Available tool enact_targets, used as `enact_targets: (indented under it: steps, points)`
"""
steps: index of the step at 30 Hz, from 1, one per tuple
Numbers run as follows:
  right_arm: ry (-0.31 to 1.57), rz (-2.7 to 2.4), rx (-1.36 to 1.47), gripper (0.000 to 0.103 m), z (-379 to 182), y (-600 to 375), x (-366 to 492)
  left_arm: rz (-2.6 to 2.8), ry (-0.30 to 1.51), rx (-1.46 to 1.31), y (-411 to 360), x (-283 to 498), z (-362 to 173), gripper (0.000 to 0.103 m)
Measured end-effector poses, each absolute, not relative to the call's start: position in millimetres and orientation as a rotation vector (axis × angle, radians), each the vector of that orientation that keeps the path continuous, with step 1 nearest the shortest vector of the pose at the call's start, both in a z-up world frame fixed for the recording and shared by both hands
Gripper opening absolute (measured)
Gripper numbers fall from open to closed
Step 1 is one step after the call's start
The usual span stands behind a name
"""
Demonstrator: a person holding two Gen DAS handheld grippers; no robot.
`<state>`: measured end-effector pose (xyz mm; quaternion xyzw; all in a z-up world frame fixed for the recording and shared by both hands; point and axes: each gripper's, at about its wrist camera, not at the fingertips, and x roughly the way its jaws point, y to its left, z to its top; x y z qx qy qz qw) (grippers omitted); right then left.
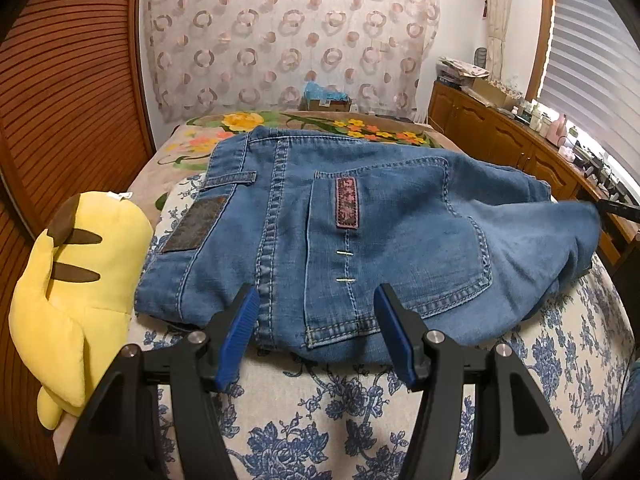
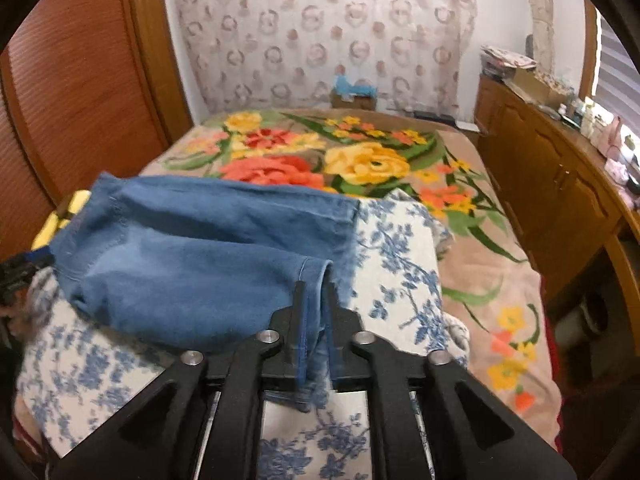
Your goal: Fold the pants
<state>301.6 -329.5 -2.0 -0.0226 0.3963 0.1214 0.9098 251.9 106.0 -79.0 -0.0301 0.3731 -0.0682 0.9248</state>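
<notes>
Blue denim pants (image 1: 360,232) lie on a blue-flowered white cloth on the bed, seat up, waistband to the left, back pocket in the middle. My left gripper (image 1: 316,300) is open, its blue-padded fingers (image 1: 240,320) apart just over the near edge of the seat, holding nothing. In the right wrist view the pant legs (image 2: 192,264) lie folded across the cloth. My right gripper (image 2: 314,292) is shut on the hem end of a leg and holds it slightly lifted.
A yellow plush toy (image 1: 76,296) lies at the left of the pants. The blue-flowered cloth (image 2: 396,256) covers a bright floral blanket (image 2: 360,160). A wooden cabinet (image 2: 552,200) with clutter stands along the right, a wooden slatted wall (image 1: 72,92) on the left.
</notes>
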Motion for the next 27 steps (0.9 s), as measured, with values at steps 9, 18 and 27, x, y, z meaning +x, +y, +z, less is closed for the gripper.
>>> enact_targets:
  steps: [9, 18, 27]
  points:
    - [0.815, 0.253, -0.085, 0.047, -22.6, -315.4, 366.3, -0.135, 0.771, -0.051, 101.1, 262.5, -74.0, 0.059]
    - [0.935, 0.242, 0.008, 0.047, -62.4, -330.6, 434.1, -0.120, 0.780, -0.038, 103.9, 272.4, -77.0, 0.059]
    - [0.814, 0.290, 0.021, 0.005, -35.2, -318.4, 443.8, -0.098, 0.775, -0.051, 115.1, 277.1, -79.2, 0.059]
